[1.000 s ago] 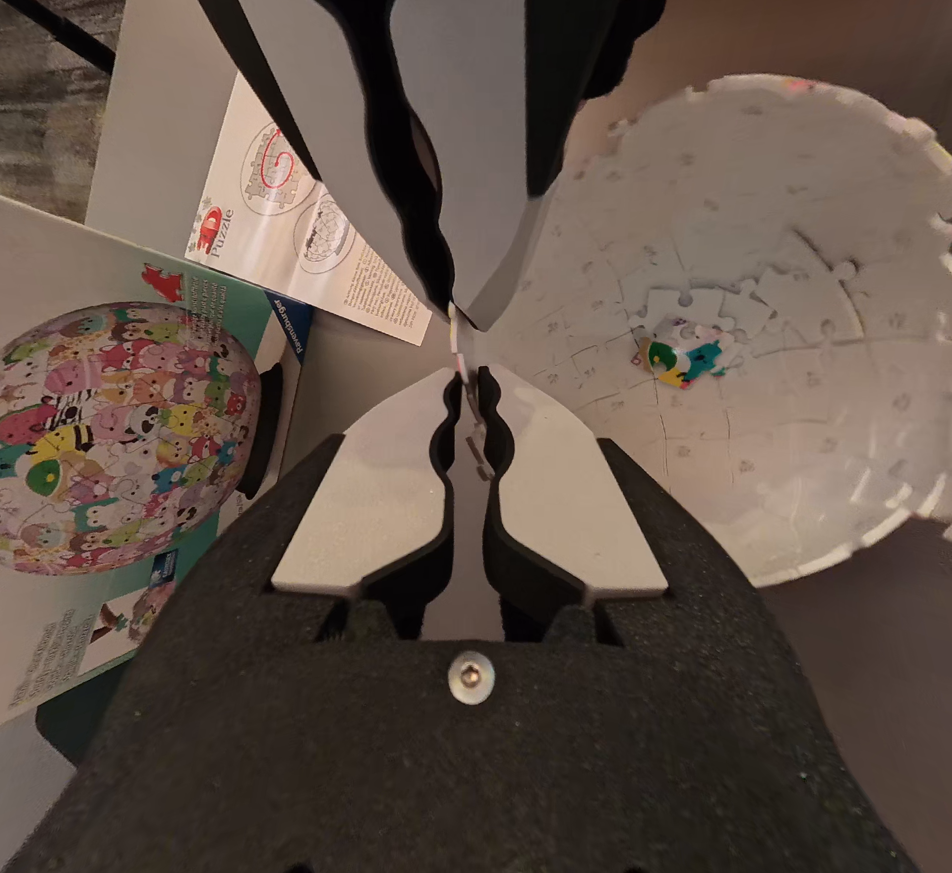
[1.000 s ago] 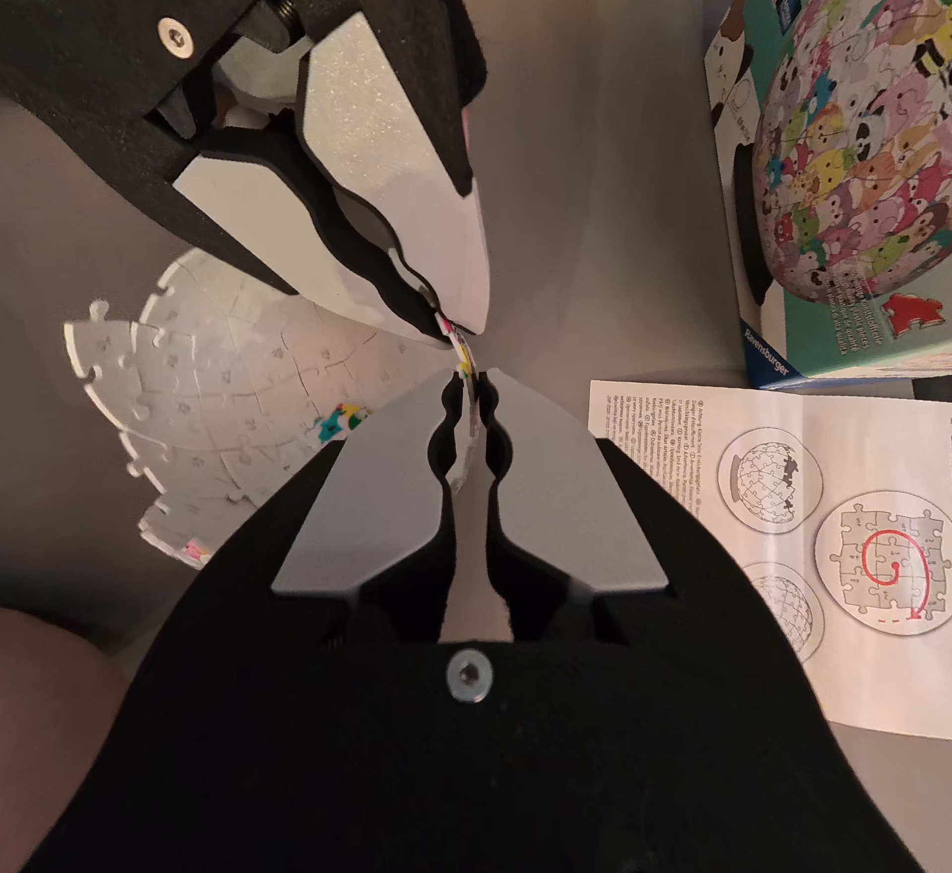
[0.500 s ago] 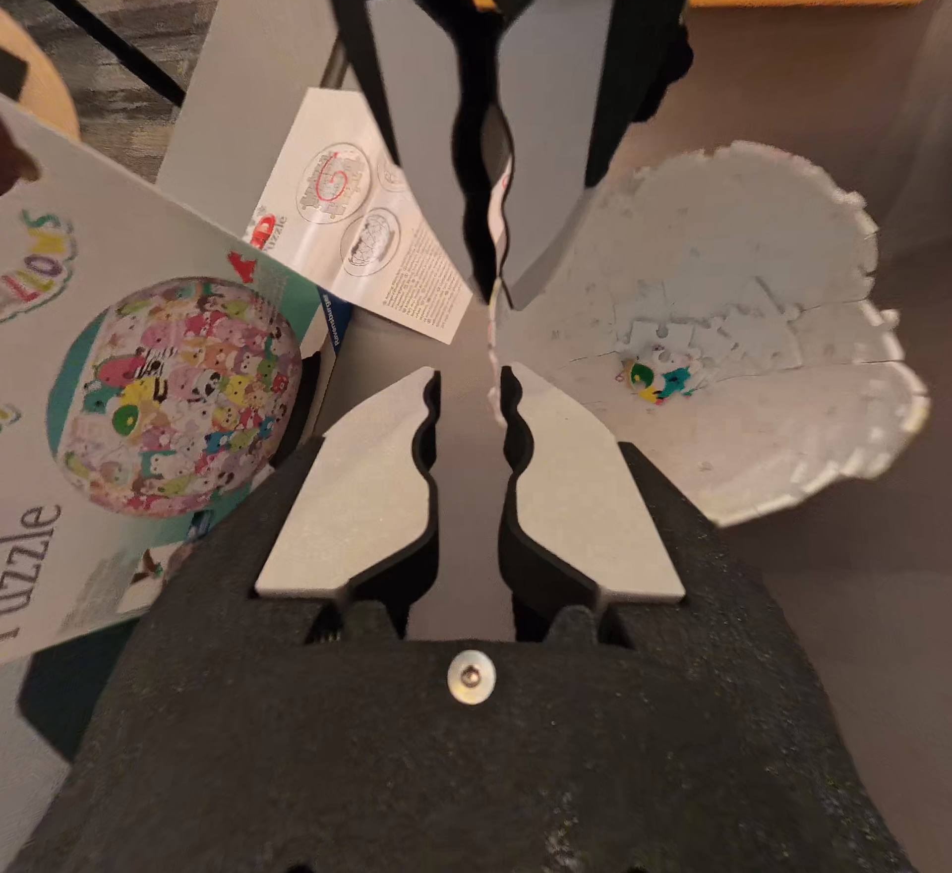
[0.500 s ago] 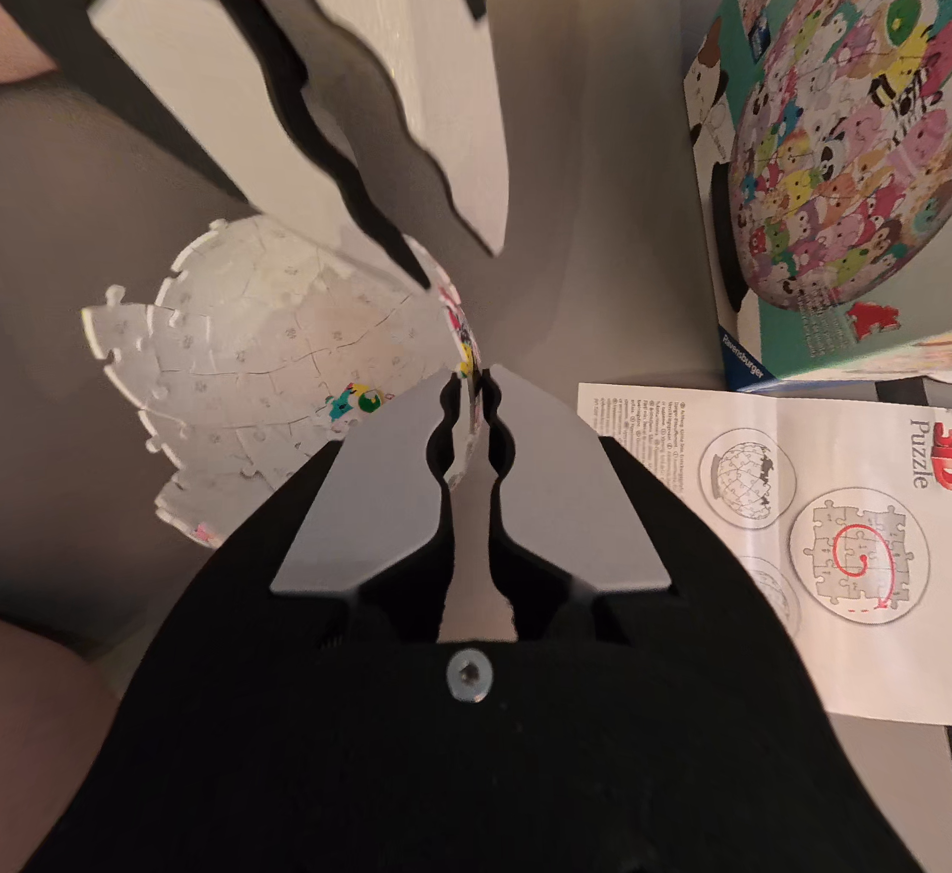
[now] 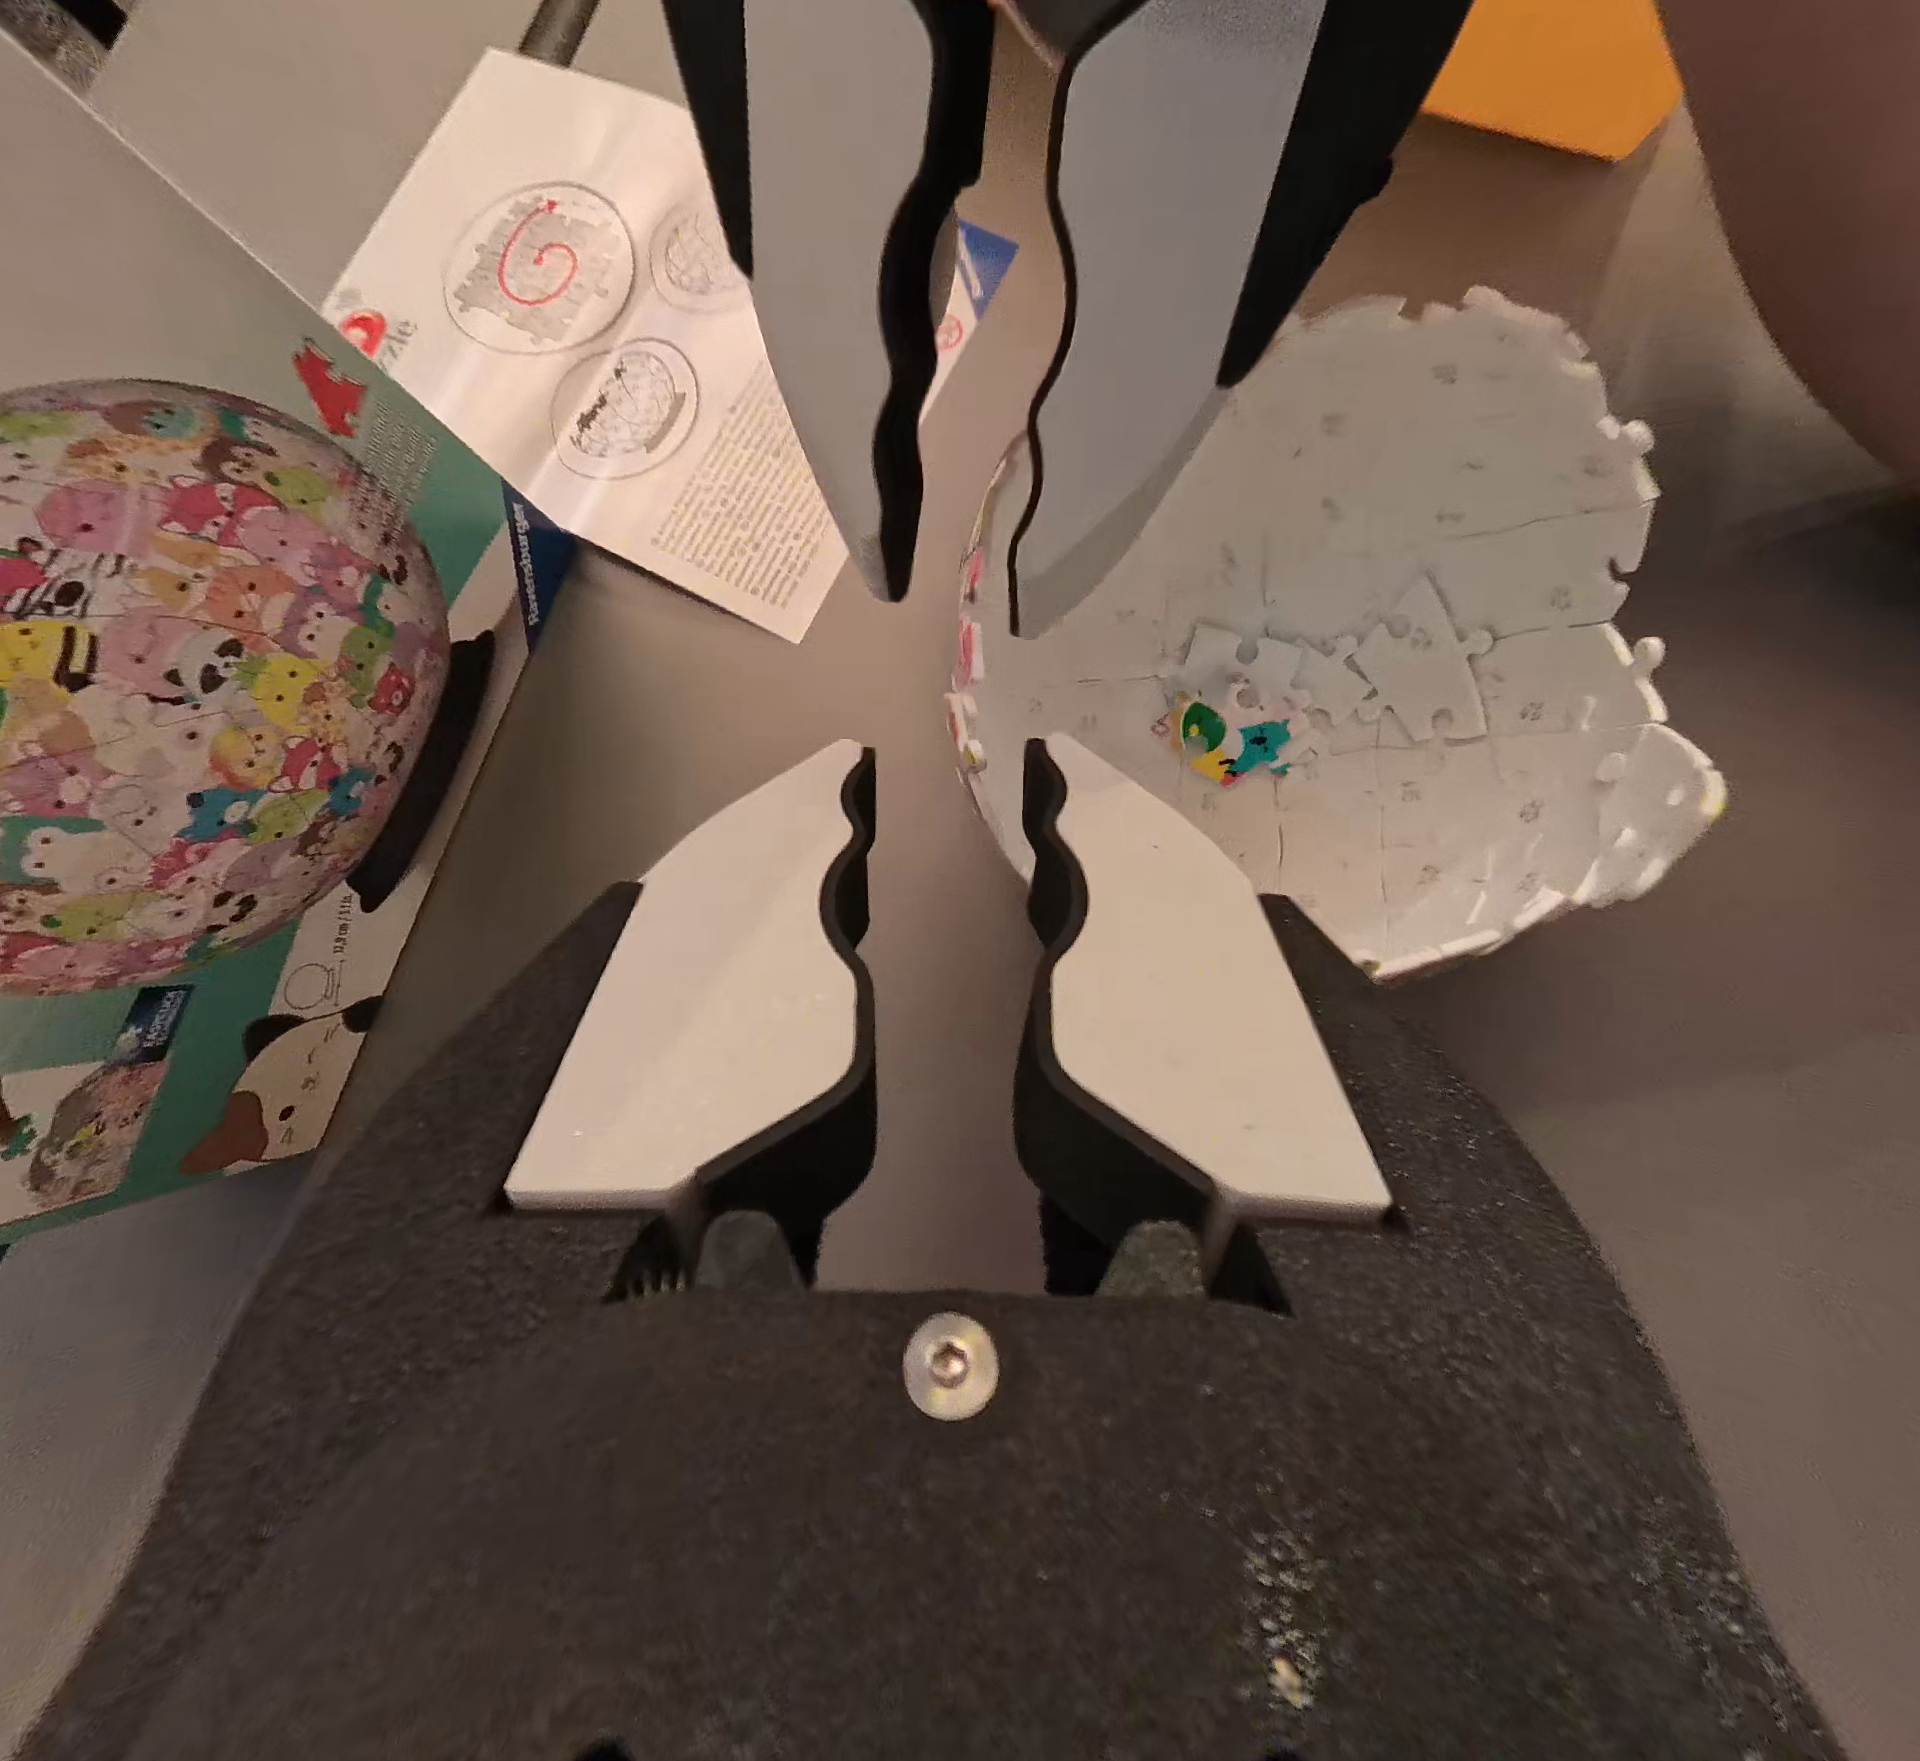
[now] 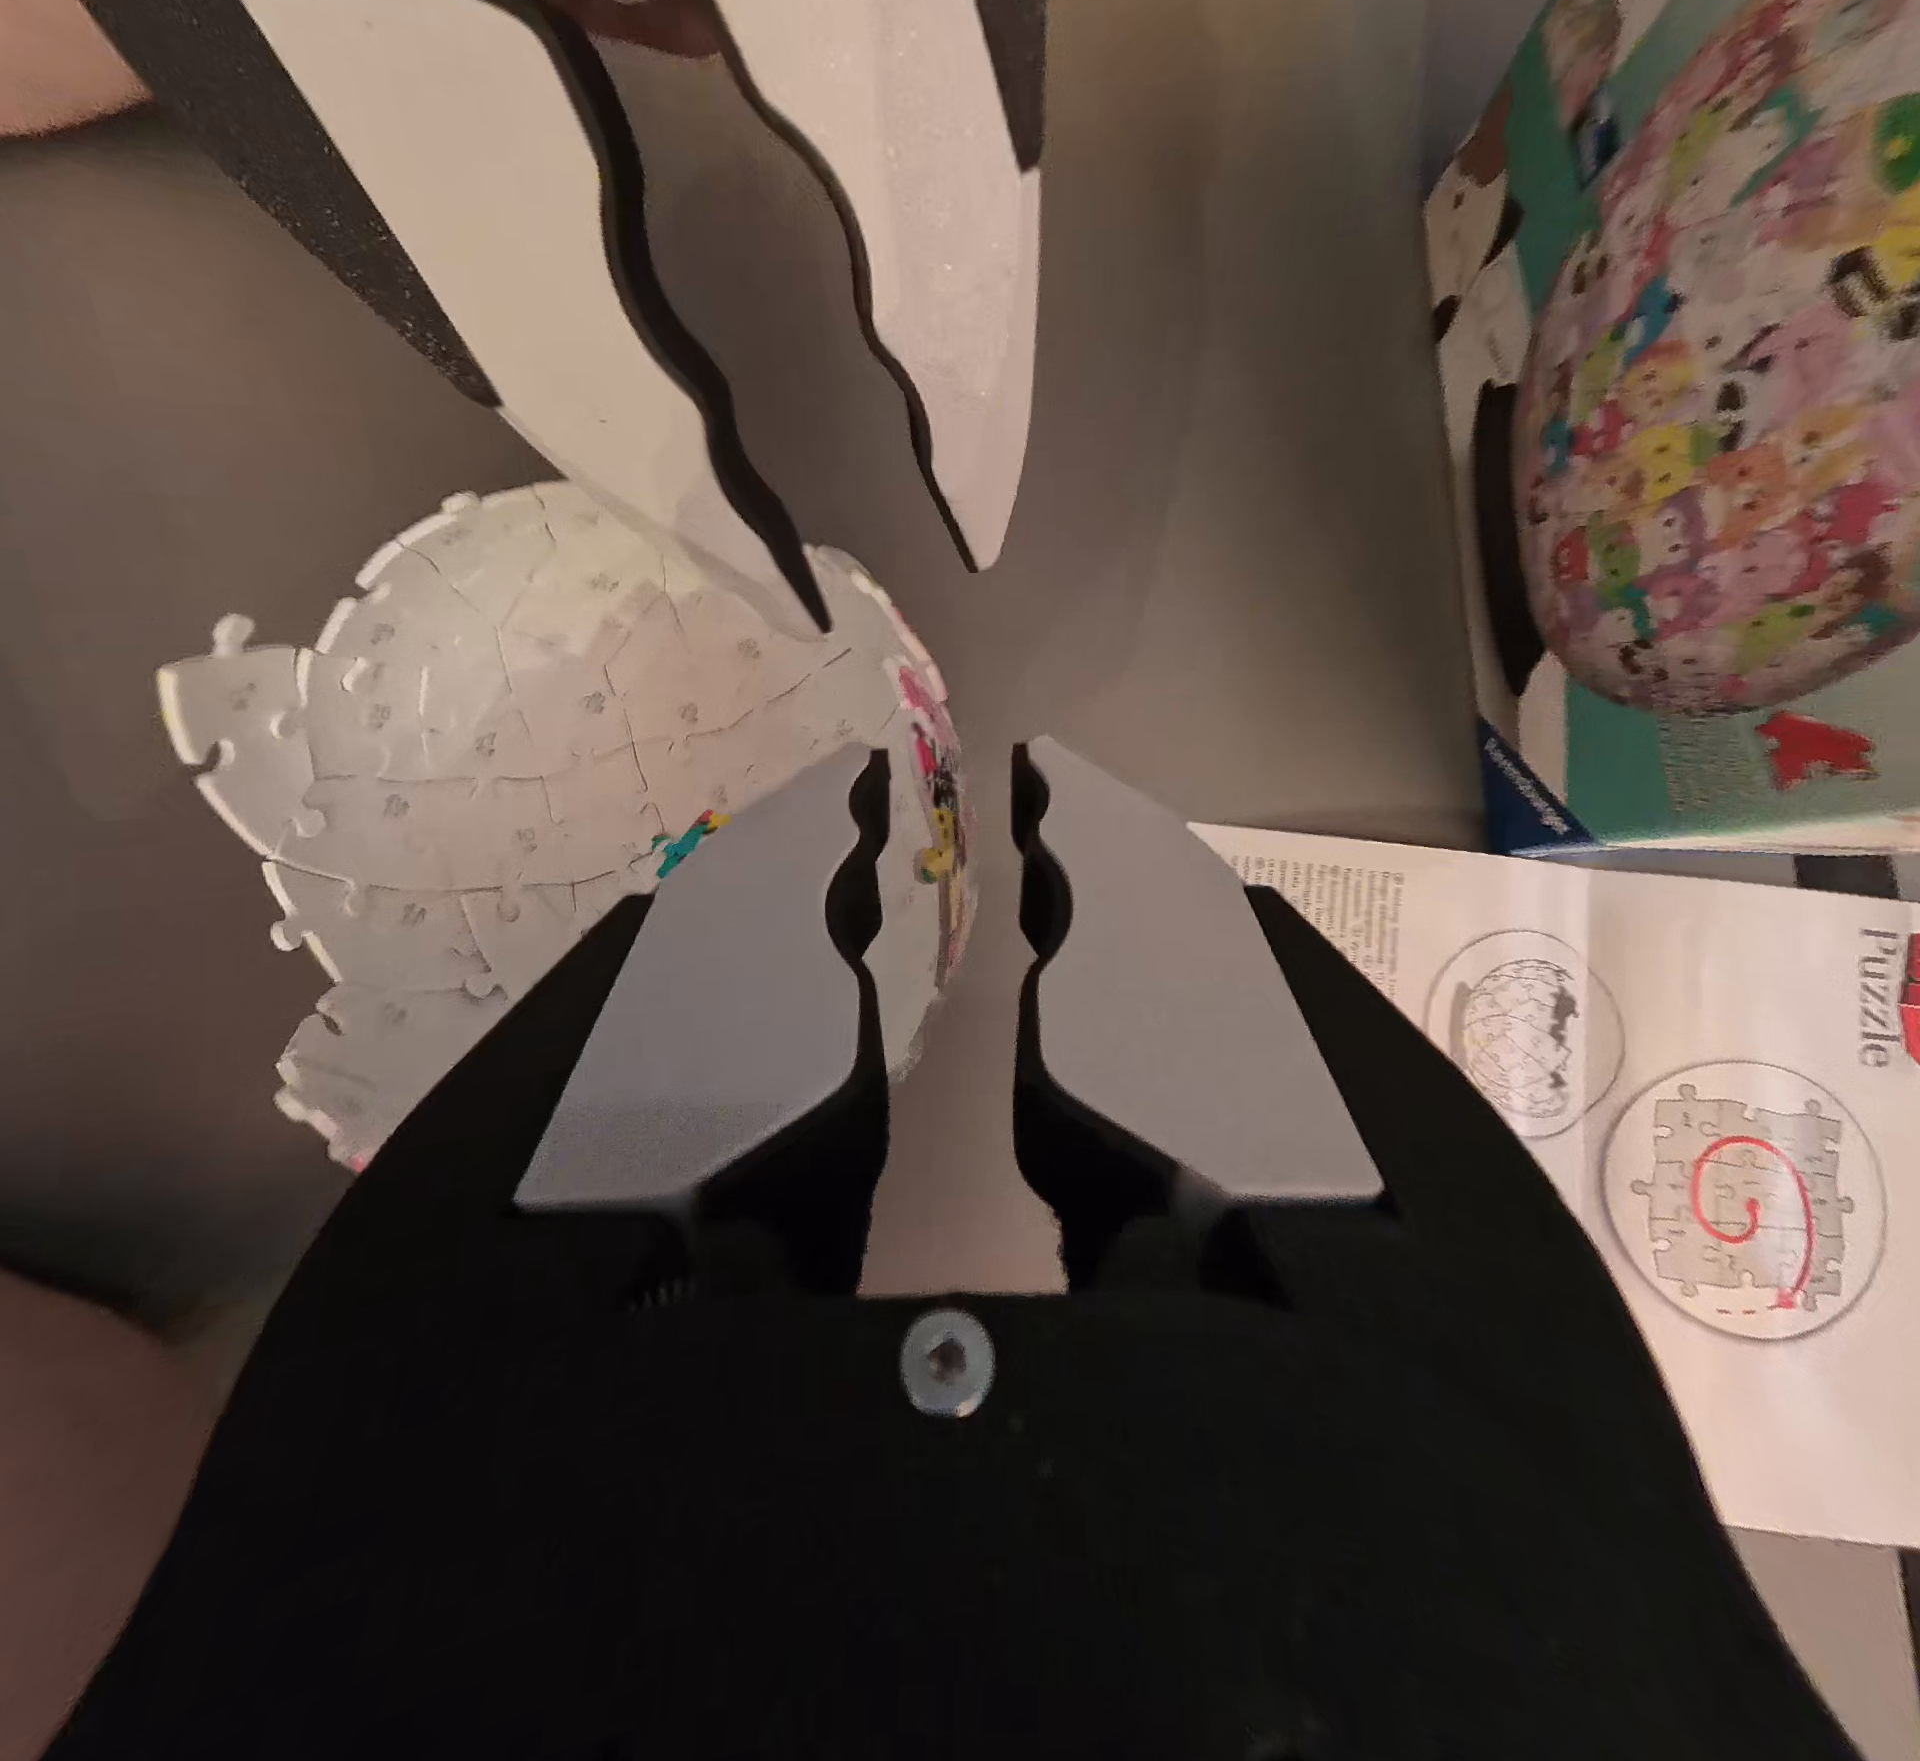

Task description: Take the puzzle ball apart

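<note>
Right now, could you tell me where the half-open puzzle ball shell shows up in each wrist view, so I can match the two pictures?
Left wrist view: the puzzle ball shell lies right of centre, white inside facing the camera, loose pieces in its bottom.
Right wrist view: the shell lies left of centre, partly behind the near finger.
Shared landmark: the instruction sheet, beside the puzzle box.

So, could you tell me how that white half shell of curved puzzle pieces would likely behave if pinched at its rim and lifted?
The white half shell of curved puzzle pieces would probably flex or shed pieces: seams gape across it and loose pieces already lie inside. It looks thin-walled, so likely light. Resting on its rounded side on the grey table, it may rock when pushed.
</note>
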The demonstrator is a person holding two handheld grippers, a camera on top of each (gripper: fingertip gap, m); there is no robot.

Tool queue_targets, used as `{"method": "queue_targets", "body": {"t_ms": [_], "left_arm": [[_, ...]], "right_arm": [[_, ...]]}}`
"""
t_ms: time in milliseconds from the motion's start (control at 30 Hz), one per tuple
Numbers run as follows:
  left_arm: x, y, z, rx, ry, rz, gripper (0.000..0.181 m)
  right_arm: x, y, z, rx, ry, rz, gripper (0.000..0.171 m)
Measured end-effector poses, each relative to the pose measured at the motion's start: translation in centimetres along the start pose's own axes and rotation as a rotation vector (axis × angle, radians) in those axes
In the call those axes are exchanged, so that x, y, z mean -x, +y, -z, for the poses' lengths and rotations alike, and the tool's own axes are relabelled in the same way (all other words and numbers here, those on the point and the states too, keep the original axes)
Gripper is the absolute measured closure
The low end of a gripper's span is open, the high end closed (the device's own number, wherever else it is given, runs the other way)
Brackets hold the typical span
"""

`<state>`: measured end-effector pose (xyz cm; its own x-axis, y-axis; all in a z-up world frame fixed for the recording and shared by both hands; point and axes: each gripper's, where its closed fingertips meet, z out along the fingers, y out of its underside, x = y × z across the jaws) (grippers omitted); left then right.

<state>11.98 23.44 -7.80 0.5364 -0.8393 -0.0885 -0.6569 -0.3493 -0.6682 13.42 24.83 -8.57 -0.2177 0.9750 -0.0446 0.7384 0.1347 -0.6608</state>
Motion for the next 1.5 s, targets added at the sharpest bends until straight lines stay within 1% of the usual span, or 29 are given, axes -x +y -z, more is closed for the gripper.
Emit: {"method": "queue_targets", "body": {"t_ms": [33,100,167,367,467,633,700,767,867,933,1000,1100,1267,1333,1400,1467,1500], "left_arm": [[0.0,0.2,-0.3,0.018,-0.011,-0.007,0.158],[0.3,0.6,-0.7,0.041,-0.031,-0.012,0.167],[-0.2,0.4,-1.0,0.026,0.015,0.012,0.175],[-0.4,0.4,-0.8,0.009,0.115,0.144,0.176],[0.2,0.6,-0.8,0.019,0.073,0.129,0.179],[-0.4,0.5,-0.6,0.028,0.081,0.098,0.175],[-0.3,1.1,-0.5,0.061,0.071,0.096,0.169],[-0.1,1.1,-0.4,0.052,0.065,0.103,0.164],[-0.2,1.1,-0.5,0.057,0.088,0.131,0.167],[-0.6,1.1,-0.5,0.053,0.109,0.121,0.174],[-0.5,1.0,-0.5,0.049,0.104,0.111,0.176],[-0.6,1.0,-0.4,0.035,0.135,0.106,0.176],[-0.7,1.0,-0.1,-0.026,0.252,0.166,0.173],[-0.7,0.7,0.2,-0.055,0.253,0.152,0.172],[-0.4,0.0,0.9,-0.087,0.228,0.155,0.166],[-0.1,-0.5,2.1,-0.107,0.203,0.170,0.156],[0.0,-0.4,2.6,-0.105,0.193,0.183,0.153]], "right_arm": [[0.0,0.2,-0.3,0.015,-0.003,0.002,0.150],[0.2,0.1,-0.6,0.014,-0.018,0.009,0.161],[0.3,0.1,-0.6,0.005,-0.026,0.018,0.161],[0.7,0.0,-0.5,-0.013,-0.037,0.066,0.162],[0.9,0.0,-0.6,-0.012,-0.043,0.063,0.161],[0.9,-0.1,-0.4,-0.026,-0.046,0.058,0.162],[0.8,-0.2,-0.3,-0.029,-0.043,0.059,0.162],[0.8,-0.3,-0.3,-0.029,-0.044,0.053,0.161],[0.8,-0.2,-0.4,-0.021,-0.037,0.061,0.162],[0.9,-0.2,-0.3,-0.030,-0.042,0.070,0.162],[1.0,-0.2,-0.2,-0.032,-0.044,0.077,0.161],[1.2,-0.3,-0.2,-0.040,-0.052,0.083,0.161],[1.3,-0.6,-0.3,-0.041,-0.049,0.090,0.161],[1.1,-0.5,-0.2,-0.043,-0.048,0.063,0.160],[1.0,-0.4,0.0,-0.047,-0.057,0.035,0.160],[1.0,-0.3,0.1,-0.047,-0.059,0.024,0.158],[1.0,-0.4,0.2,-0.052,-0.058,0.018,0.154]]}}
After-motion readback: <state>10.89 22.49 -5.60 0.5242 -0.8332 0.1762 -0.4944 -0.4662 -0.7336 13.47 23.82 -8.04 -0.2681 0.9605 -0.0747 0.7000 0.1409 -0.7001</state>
